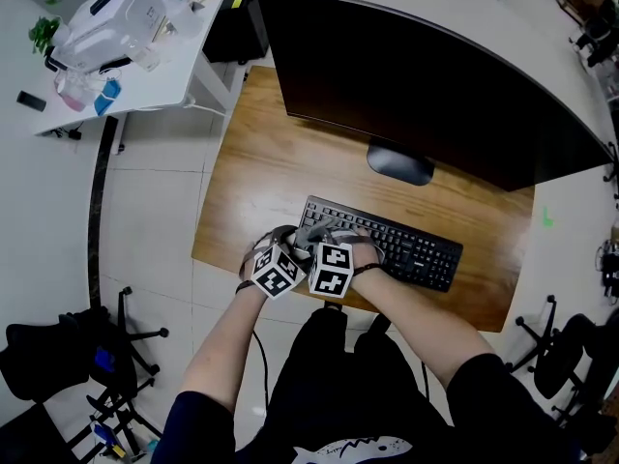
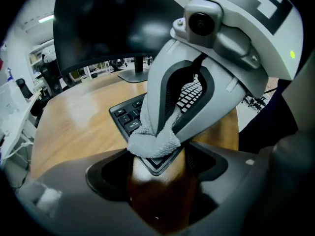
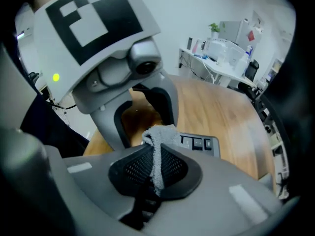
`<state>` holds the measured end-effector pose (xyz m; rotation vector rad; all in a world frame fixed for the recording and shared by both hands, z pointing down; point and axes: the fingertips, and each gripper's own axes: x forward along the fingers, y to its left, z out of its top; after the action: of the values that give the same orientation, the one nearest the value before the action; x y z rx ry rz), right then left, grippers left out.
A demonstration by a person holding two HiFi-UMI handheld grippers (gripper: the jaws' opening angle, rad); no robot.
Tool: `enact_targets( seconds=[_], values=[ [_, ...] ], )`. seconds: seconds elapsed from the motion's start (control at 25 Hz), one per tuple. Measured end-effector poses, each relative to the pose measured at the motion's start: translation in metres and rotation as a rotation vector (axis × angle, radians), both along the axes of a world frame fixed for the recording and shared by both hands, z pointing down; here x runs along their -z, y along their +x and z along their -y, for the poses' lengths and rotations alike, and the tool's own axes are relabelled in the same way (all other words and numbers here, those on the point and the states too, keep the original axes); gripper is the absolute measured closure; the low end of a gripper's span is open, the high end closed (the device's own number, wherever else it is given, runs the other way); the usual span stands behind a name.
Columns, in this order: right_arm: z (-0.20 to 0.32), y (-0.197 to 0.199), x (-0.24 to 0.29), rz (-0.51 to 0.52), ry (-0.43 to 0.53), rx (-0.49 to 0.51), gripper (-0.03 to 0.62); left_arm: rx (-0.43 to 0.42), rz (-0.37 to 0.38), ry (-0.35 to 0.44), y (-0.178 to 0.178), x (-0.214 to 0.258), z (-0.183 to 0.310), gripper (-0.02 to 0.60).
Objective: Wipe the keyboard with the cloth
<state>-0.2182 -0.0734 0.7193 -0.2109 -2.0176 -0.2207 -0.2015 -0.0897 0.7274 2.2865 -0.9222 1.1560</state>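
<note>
- Pinching the cloth [image 3: 158,140], my right tool [image 3: 153,173] has its jaws pressed together on a grey strip that rises out of them and bunches at the top.
- My left tool [image 2: 157,178] stands spread and grips nothing. A corner of the keyboard [image 2: 129,118] and bare table [image 2: 74,127] show in its gap.
- In the left gripper view, the bunched cloth rests on that keyboard corner, touching the keys just ahead of my left tool's jaws.
- In the head view, both tools crowd over the keyboard's left end near the table's front edge, their marker cubes side by side.
- The monitor [image 1: 416,75] stands behind the keyboard, apart from both tools.
</note>
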Motion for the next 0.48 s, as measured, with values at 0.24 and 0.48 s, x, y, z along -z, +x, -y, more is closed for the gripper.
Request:
enact_targets(
  seconds=[0.24, 0.48],
  values=[
    [-0.014, 0.009, 0.000, 0.005, -0.063, -0.021, 0.565, -0.020, 0.019, 0.008, 0.001, -0.002, -0.002, 0.219],
    [0.005, -0.002, 0.018, 0.064, -0.076, -0.044, 0.565, -0.049, 0.020, 0.011, 0.000, 0.000, -0.006, 0.222]
  ],
)
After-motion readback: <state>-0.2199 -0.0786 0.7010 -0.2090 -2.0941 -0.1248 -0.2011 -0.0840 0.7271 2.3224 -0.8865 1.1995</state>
